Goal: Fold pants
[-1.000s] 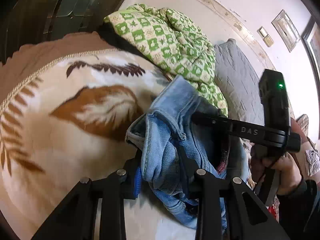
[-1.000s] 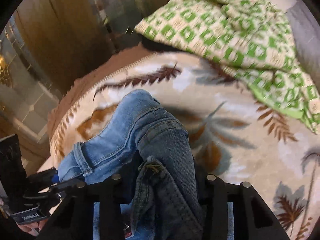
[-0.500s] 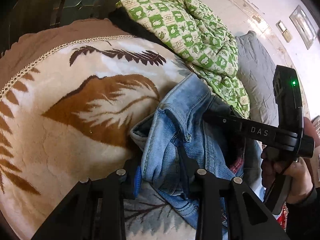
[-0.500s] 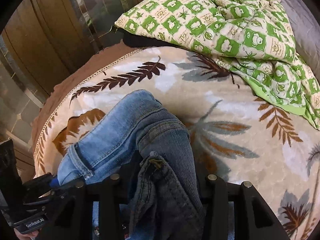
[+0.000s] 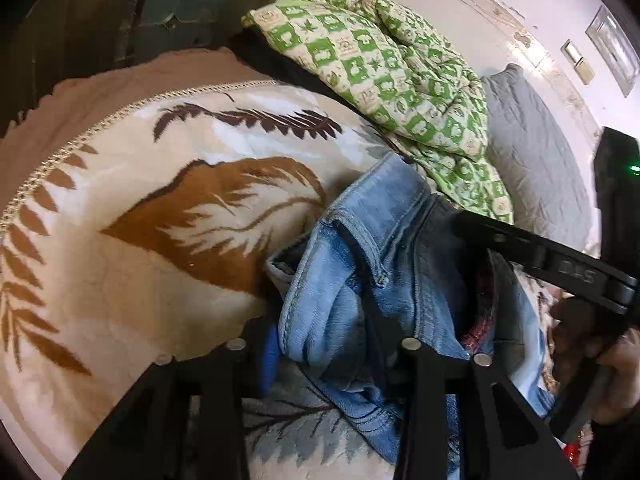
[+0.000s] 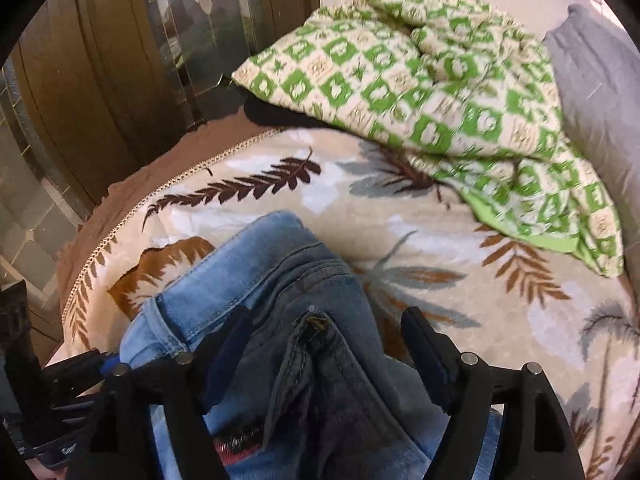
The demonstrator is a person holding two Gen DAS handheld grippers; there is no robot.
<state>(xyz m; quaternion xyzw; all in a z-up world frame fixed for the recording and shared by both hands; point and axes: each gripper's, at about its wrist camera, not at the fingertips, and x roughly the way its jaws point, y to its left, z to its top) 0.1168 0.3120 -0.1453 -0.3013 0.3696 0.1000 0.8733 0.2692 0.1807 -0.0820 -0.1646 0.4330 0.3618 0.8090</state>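
Bedspread (image 6: 460,312), one, cream with brown and grey leaf print, covering the bed and bearing everything else. Quilt (image 6: 420,80), one, green-and-cream check, heaped at the far side; grey pillow (image 6: 596,80), one, beside it. Pants (image 6: 256,276), one pair, blue denim, bunched near the bed's front edge with the waistband end gathered between both tools. Grippers, two. Right gripper (image 6: 324,344): jaws have just been opening and now stand spread, the dark denim fold lying loose between them, apparently let go. Left gripper (image 5: 332,356): jaws have also just been opening; a light denim fold fills the gap, and whether the pads still pinch it cannot be told. Step in hand, by judgement: setting down the folded bundle. Advice: release fully before withdrawing, lift straight back so no finger drags a layer, then press the stack flat and square its edges.
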